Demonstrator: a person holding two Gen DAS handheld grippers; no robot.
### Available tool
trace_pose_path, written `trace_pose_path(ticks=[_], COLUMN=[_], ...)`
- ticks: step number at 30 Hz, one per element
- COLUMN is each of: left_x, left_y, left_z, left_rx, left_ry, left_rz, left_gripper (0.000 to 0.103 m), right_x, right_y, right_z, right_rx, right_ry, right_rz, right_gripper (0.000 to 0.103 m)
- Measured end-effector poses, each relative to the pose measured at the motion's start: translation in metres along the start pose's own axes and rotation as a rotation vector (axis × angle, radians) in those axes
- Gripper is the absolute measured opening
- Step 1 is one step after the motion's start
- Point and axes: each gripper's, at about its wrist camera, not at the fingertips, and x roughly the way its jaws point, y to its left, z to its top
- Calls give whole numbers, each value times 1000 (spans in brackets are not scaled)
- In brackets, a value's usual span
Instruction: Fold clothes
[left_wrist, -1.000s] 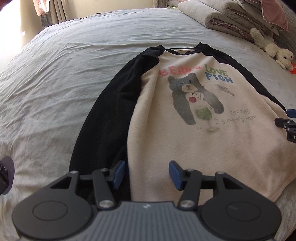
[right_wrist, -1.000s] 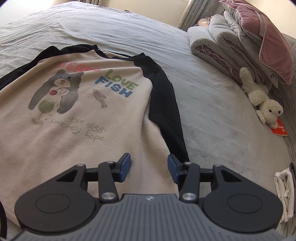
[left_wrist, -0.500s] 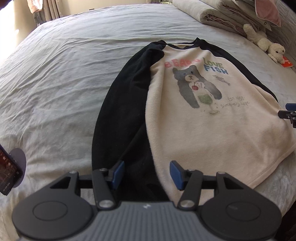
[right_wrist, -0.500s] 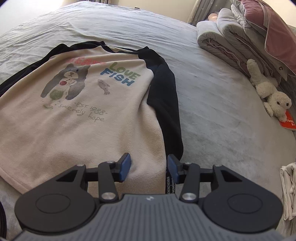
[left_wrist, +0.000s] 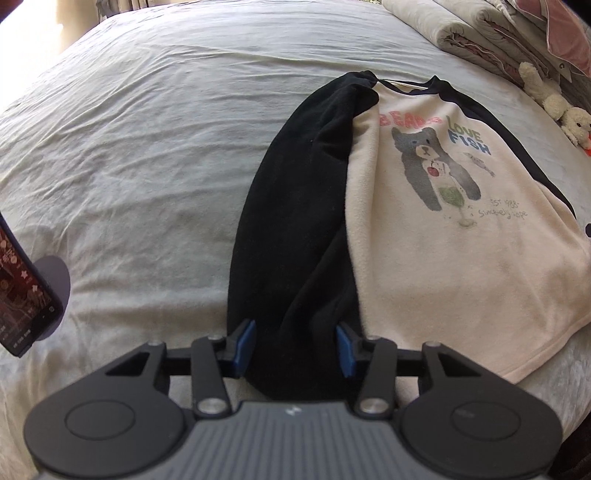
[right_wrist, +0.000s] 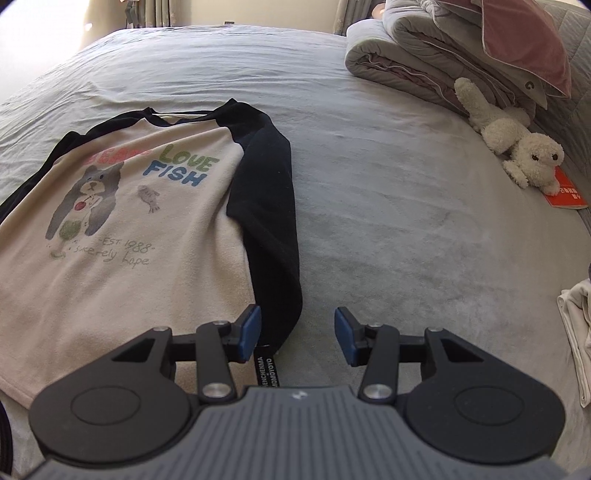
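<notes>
A cream sweatshirt (left_wrist: 436, 229) (right_wrist: 122, 236) with black sleeves and a bear print lies flat, front up, on the bed. In the left wrist view its black left sleeve (left_wrist: 295, 229) runs toward me, and the cuff end lies between the blue pads of my left gripper (left_wrist: 295, 347). The jaws are closing, with a gap still showing beside each pad. In the right wrist view the other black sleeve (right_wrist: 269, 229) ends just inside the left pad of my right gripper (right_wrist: 297, 336), which stands open above the cuff and bare sheet.
The grey bedsheet (left_wrist: 147, 147) spreads wide on the left. Folded quilts and a pink pillow (right_wrist: 461, 44) are stacked at the far right, with a white plush dog (right_wrist: 517, 147) and a red booklet (right_wrist: 565, 188) beside them. A phone (left_wrist: 22, 295) stands at the left edge. Folded pale cloth (right_wrist: 576, 332) lies at right.
Both grippers slid outward from the cream body: the left one over the left sleeve, its jaws narrowing; the right one to the right sleeve's cuff and bare sheet.
</notes>
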Motion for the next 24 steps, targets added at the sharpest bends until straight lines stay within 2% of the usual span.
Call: trace_pose_path(ticks=[5,8,13,16,24], left_x=[4,7,9,9,1], left_y=[-1,-3,-4,-4,5], left_z=[-3,-4,-6,-6,2], left_rx=[12,21,36,43,42], left_ry=[6,7,-1,-9,-41], left_rz=[16,28,55,73,143], left_gripper=[40,33,16,9,7], right_x=[9,16,33,38,31], right_y=[-14,-17,-13,-11,-13], right_z=[0,-2,-7,-8,2], right_rx=[84,125,159,173,131], right_ry=[15,27,48,31,-12], right_rz=[21,44,56,62,0], right_gripper=[42,37,18,8,5])
